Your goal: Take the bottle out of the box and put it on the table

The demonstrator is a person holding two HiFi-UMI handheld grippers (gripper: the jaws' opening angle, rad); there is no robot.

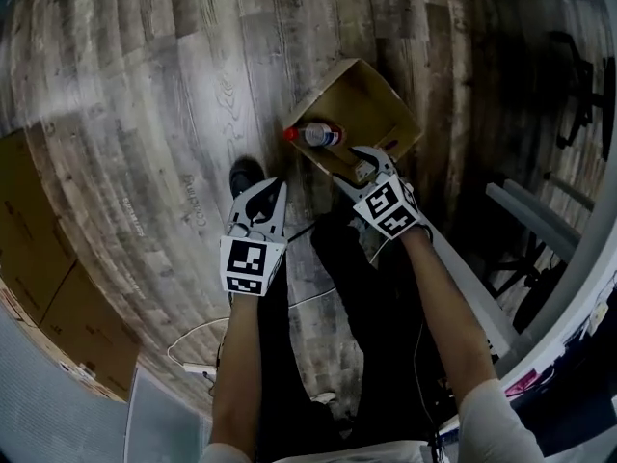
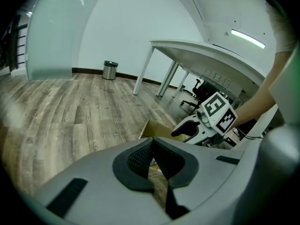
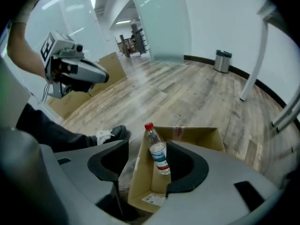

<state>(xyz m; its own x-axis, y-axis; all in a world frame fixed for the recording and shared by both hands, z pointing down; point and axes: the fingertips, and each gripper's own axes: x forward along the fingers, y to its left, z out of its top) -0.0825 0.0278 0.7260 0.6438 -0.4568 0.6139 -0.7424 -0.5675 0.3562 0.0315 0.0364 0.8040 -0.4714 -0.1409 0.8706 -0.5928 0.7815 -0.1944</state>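
Note:
An open cardboard box (image 1: 371, 104) stands on the wooden floor. A clear plastic bottle (image 1: 314, 135) with a red cap and a blue-and-white label leans inside it against one wall, its cap above the rim. My right gripper (image 1: 367, 160) hangs over the box's near edge, open. In the right gripper view the bottle (image 3: 157, 150) shows between the wide-apart pads (image 3: 108, 159), farther off and untouched. My left gripper (image 1: 262, 189) hovers over the floor left of the box, its pads (image 2: 136, 159) meeting at the tips with nothing held.
A person's dark shoe (image 1: 245, 175) rests on the floor near the box. A white table (image 2: 201, 50) stands beyond the box, with office chairs (image 2: 199, 92) behind it and a metal bin (image 2: 110, 70) by the wall. Flat cardboard (image 1: 43, 258) and a white cable (image 1: 198, 363) lie at the left.

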